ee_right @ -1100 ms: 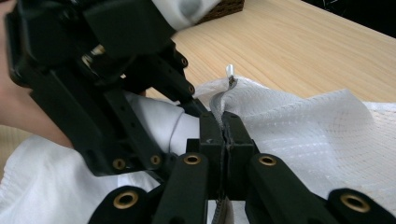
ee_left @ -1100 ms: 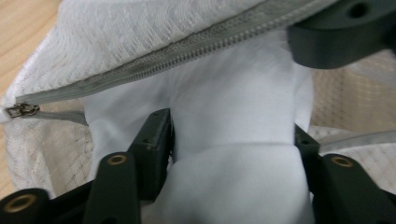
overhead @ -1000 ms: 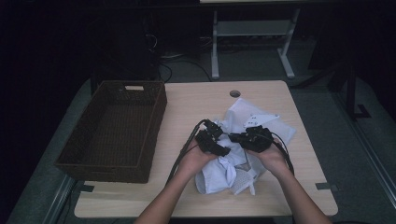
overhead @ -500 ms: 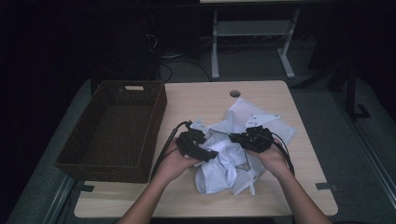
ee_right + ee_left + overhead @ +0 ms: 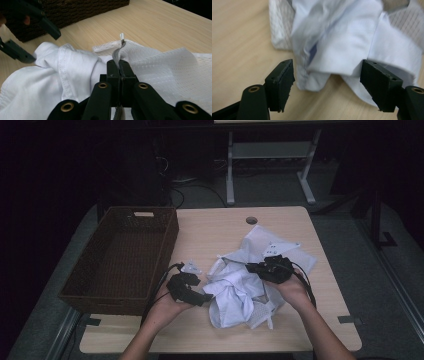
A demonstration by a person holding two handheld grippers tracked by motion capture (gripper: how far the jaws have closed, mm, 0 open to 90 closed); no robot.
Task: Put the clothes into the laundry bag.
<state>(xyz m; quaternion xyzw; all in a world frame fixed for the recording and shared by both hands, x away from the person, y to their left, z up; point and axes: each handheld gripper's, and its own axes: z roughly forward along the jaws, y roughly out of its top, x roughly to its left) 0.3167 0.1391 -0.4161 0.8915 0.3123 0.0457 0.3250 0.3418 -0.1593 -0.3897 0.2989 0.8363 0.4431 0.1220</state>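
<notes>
Light wood worktop (image 5: 210,232) with a crumpled white garment (image 5: 240,292) heaped on its right-centre part, looks like a shirt with plain cloth plus a mesh-textured lining, exact type unclear. Left gripper (image 5: 202,299) sits at the garment's left edge, held in the person's left hand (image 5: 167,305), cable trailing back toward the basket side. In the left gripper view its fingers (image 5: 280,85) are spread wide apart, nothing between them touching either pad, a rounded fold of the white garment (image 5: 337,50) lying on the worktop (image 5: 239,50) just ahead of and between them. Right gripper (image 5: 256,268) is over the top of the heap, held in the right hand (image 5: 292,290). In the right gripper view its fingers (image 5: 125,71) are pressed together, pinching a thin grey-white strip or edge of the garment (image 5: 72,70) that stands up out of the closed tips; mesh fabric spreads to the right, seamed plain fabric to the left. The left gripper (image 5: 37,37) also shows far off in that view, upper left, open over the cloth's edge. Dark woven wicker basket (image 5: 122,257) stands on the worktop's left side, well clear of the garment, nothing visible inside. Small round grommet hole (image 5: 251,220) near the worktop's far edge. Grey floor around, white desk legs (image 5: 230,170) behind.
</notes>
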